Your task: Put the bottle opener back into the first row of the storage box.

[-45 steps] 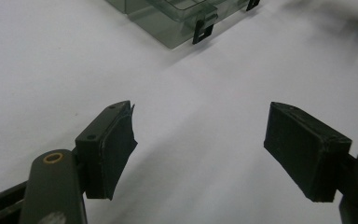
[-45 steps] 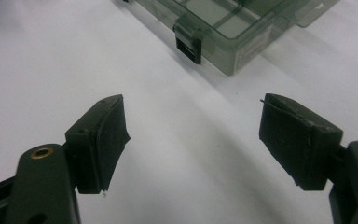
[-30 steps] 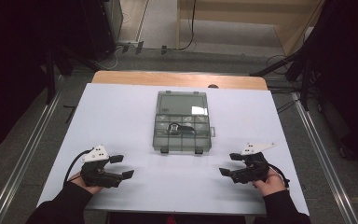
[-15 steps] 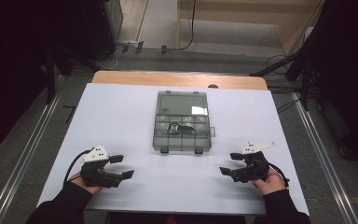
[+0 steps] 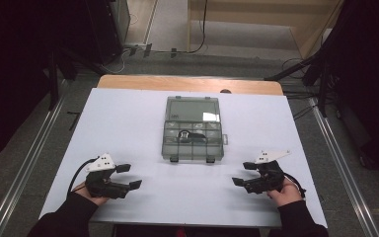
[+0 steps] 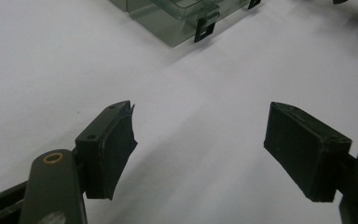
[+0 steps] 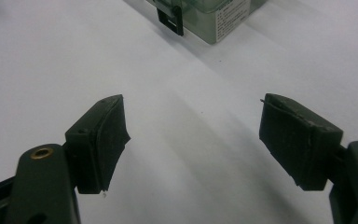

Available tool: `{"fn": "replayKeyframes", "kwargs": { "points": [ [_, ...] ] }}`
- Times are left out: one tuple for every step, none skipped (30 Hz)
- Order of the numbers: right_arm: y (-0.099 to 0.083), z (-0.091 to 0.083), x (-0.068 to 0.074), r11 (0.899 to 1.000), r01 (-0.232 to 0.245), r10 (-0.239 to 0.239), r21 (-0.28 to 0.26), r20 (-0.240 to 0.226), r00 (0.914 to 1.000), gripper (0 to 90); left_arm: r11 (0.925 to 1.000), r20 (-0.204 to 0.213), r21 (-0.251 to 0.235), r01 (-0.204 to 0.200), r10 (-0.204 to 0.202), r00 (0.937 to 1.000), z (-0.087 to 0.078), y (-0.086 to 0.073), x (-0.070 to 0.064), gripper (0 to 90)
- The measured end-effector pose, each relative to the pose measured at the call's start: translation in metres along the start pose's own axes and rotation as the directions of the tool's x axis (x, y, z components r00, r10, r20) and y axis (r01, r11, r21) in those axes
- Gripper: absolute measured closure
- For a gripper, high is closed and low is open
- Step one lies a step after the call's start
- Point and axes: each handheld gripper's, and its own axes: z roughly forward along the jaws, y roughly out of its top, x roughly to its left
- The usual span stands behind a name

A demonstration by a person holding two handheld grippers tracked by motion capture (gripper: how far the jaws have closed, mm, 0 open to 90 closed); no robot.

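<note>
1. Organizer box (image 5: pixel 193 129), clear grey plastic with compartments, sits mid-desk, lid down, two black latches (image 5: pixel 173 159) on its near edge facing the person. Something dark lies in a middle compartment; can't tell what.
2. Left tongs (image 5: pixel 131 176) rest low on the white desk (image 5: pixel 128 118), near-left of the box, well apart from it. Released, nothing between the pads (image 6: pixel 107 149).
3. Right tongs (image 5: pixel 243 174) mirror that at near-right, also released and empty. Its own camera sees a latch (image 7: pixel 170 18) and the box corner ahead.
4. Step in hand, my read: approach to the box, probably the latches. To do it well: bring both tongs in level and square to the near edge, one per latch; steady the box with one side before prying with the other, since a light box on a smooth desk will likely slide.
5. Versus the earlier high views: no visible change. Both tongs hold the same spots, same gape; box unmoved.
</note>
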Motion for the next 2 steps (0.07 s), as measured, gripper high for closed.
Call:
{"fn": "replayKeyframes", "kwargs": {
  "points": [
    [0.0001, 0.0001, 0.0, 1.0, 0.002, -0.002, -0.001, -0.001, 1.0, 24.1, 1.0, 0.002, 0.0, 0.0, 0.0, 1.0, -0.0001, 0.0, 0.0, 23.9],
    [0.0001, 0.0001, 0.0001, 1.0, 0.001, -0.001, -0.002, -0.002, 1.0, 24.1, 1.0, 0.002, -0.001, 0.0, 0.0, 1.0, -0.0001, 0.0, 0.0001, 23.9]
  ]
}}
